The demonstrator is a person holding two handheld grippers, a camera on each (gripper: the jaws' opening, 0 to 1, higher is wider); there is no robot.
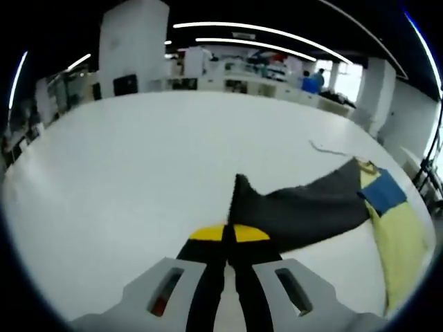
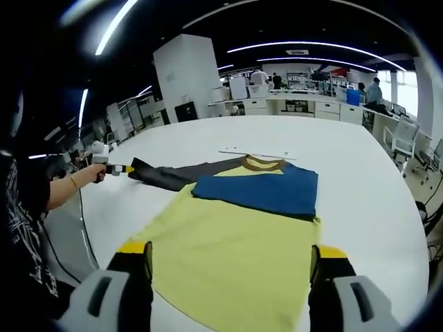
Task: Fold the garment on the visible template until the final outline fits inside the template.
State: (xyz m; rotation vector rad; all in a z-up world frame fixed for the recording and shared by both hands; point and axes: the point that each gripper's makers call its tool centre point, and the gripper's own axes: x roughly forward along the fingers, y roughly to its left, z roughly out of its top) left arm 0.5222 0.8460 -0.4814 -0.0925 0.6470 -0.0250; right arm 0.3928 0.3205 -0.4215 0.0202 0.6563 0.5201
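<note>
A T-shirt lies flat on the white table (image 2: 360, 180): yellow body (image 2: 228, 242), blue chest panel (image 2: 266, 188), brown collar (image 2: 263, 164), dark grey sleeve (image 2: 169, 176). My left gripper (image 1: 228, 234) is shut on the tip of that dark sleeve (image 1: 304, 207), which is stretched out sideways away from the blue (image 1: 383, 192) and yellow (image 1: 400, 242) parts. In the right gripper view the left gripper (image 2: 119, 169) appears at the left, held by a person's hand (image 2: 97, 173). My right gripper (image 2: 232, 261) hangs open over the yellow hem, jaws wide apart and holding nothing.
A thin pale strip (image 2: 252, 152) lies on the table just beyond the collar, also seen as a thin strip (image 1: 325, 147). The person's arm and body stand at the table's left edge (image 2: 28, 207). Office chairs (image 2: 405, 138), desks and a white pillar (image 2: 187, 76) stand beyond the table.
</note>
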